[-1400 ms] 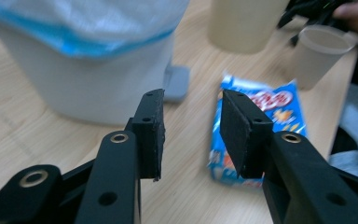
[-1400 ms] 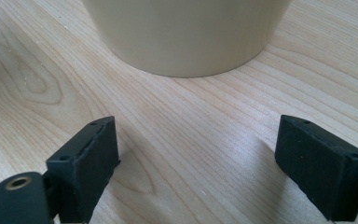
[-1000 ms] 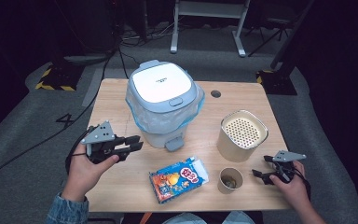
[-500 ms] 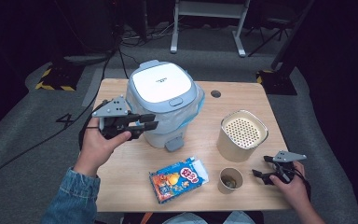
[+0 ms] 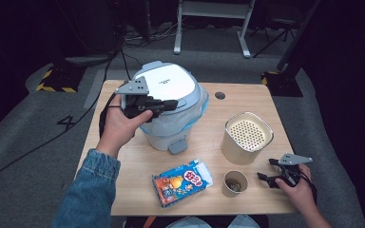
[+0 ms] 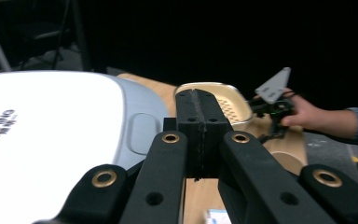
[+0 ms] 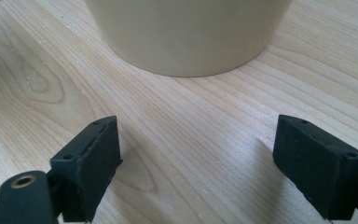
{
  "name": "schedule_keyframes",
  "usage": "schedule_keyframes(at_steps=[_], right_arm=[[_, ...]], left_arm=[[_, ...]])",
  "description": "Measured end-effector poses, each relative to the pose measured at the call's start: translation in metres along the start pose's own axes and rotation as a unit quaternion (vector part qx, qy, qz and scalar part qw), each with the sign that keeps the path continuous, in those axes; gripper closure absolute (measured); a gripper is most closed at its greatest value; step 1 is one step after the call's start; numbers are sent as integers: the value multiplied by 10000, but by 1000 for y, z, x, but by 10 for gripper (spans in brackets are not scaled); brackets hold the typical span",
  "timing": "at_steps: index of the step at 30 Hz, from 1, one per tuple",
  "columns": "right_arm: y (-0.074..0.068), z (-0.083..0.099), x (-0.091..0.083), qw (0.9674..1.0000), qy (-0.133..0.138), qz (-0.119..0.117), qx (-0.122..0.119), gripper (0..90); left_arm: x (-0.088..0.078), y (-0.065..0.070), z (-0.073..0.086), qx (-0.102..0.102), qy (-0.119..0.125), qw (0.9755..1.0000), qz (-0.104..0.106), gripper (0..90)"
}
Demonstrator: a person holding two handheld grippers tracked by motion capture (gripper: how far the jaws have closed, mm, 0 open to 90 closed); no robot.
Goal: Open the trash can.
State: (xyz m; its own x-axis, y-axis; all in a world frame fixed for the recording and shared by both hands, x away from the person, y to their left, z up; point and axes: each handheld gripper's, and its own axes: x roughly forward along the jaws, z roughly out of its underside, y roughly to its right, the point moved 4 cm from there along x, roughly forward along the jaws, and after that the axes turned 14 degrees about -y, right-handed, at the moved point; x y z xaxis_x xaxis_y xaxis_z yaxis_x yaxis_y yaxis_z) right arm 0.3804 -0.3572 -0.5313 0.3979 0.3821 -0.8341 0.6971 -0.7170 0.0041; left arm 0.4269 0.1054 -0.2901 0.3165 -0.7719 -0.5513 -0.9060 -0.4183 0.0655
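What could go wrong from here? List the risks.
1. The left tool, shut and empty over the white bin lid, might slip off when it presses the lid.
2. A hard push may tip the bin toward the snack box and paper cup nearby.

Snack pack (image 5: 181, 182) print too small to read, cup (image 5: 234, 183) contents unclear

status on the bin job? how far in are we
Early. Done: nothing obvious; the bin lid is shut, and the snack packet and paper cup sit on the table. In hand: the left gripper, jaws just closed on nothing, is over the lid. Left: probably opening it and binning items. The right gripper rests open.
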Motion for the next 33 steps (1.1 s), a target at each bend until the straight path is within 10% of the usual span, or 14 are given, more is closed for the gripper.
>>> schedule_keyframes(at_steps=[11, 33], right_arm=[[0, 0, 0, 10000, 2, 0, -2, 148], [0, 0, 0, 10000, 2, 0, -3, 148]], left_arm=[[23, -11, -3, -460, -404, 9976, -332, 898], [28, -8, -3, -399, -639, 9956, -551, 900]])
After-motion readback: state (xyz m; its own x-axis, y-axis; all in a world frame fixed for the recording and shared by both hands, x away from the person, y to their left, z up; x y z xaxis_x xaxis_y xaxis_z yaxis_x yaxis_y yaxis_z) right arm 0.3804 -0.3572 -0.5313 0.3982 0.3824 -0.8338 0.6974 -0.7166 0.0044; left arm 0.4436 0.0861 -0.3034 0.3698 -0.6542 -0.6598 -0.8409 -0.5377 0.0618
